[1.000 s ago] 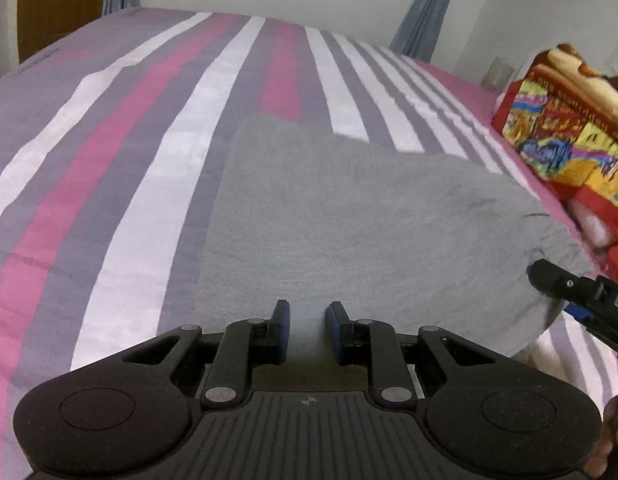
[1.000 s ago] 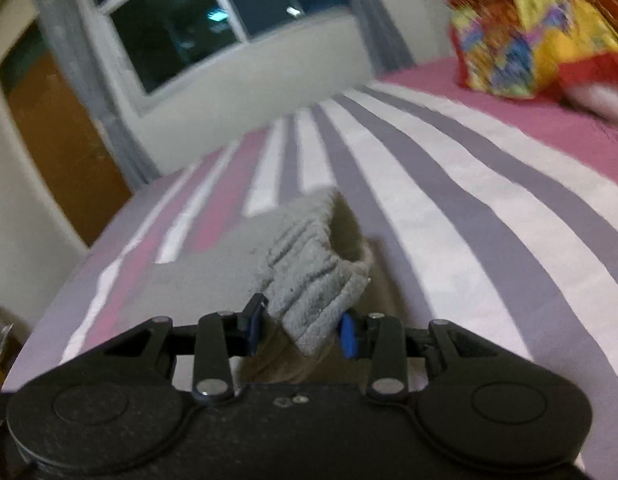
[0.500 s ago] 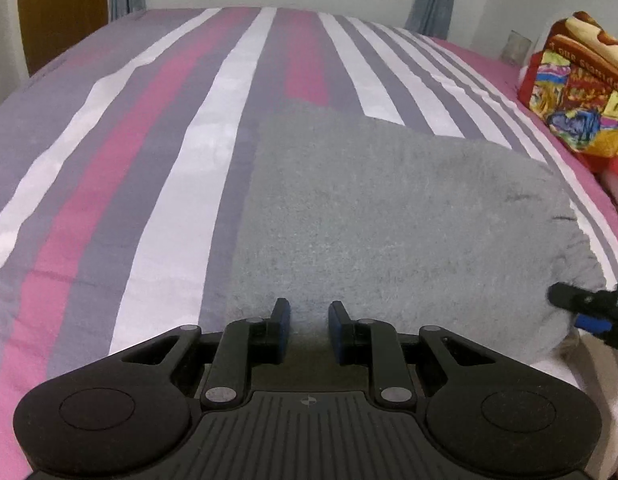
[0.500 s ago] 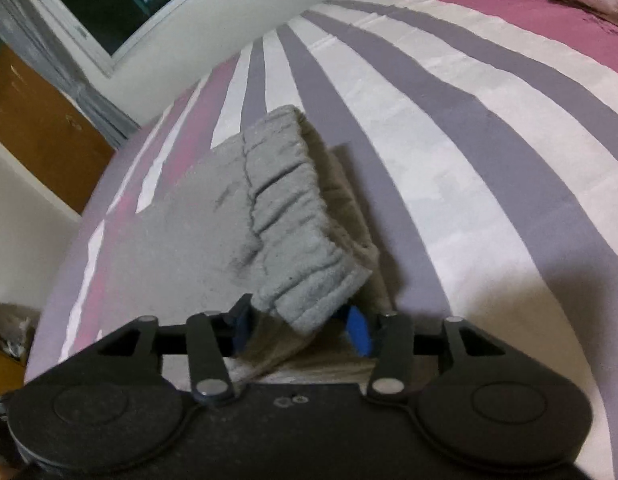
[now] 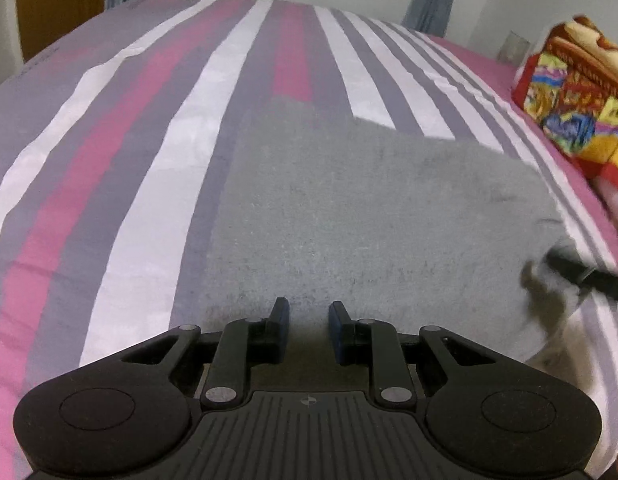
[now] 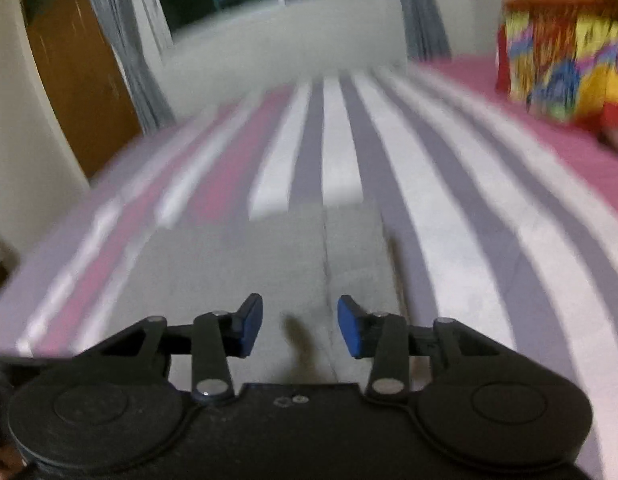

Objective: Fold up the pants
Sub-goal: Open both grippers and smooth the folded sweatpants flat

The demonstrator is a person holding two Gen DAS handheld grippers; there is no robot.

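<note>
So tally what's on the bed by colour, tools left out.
Grey: 1, the folded pants
Multicoloured: 1, the patterned blanket
Total: 2, both lying on the striped bedsheet

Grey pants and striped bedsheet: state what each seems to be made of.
Grey pants: likely fleece or terry knit, going by the fuzzy, matte, napped surface. Striped bedsheet: likely a smooth woven cotton or polyester blend, going by its slight sheen and fine creases.

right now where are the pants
The pants lie flat on the striped bed, mid-frame in both wrist views just ahead of the fingers, left of the colourful blanket.
</note>
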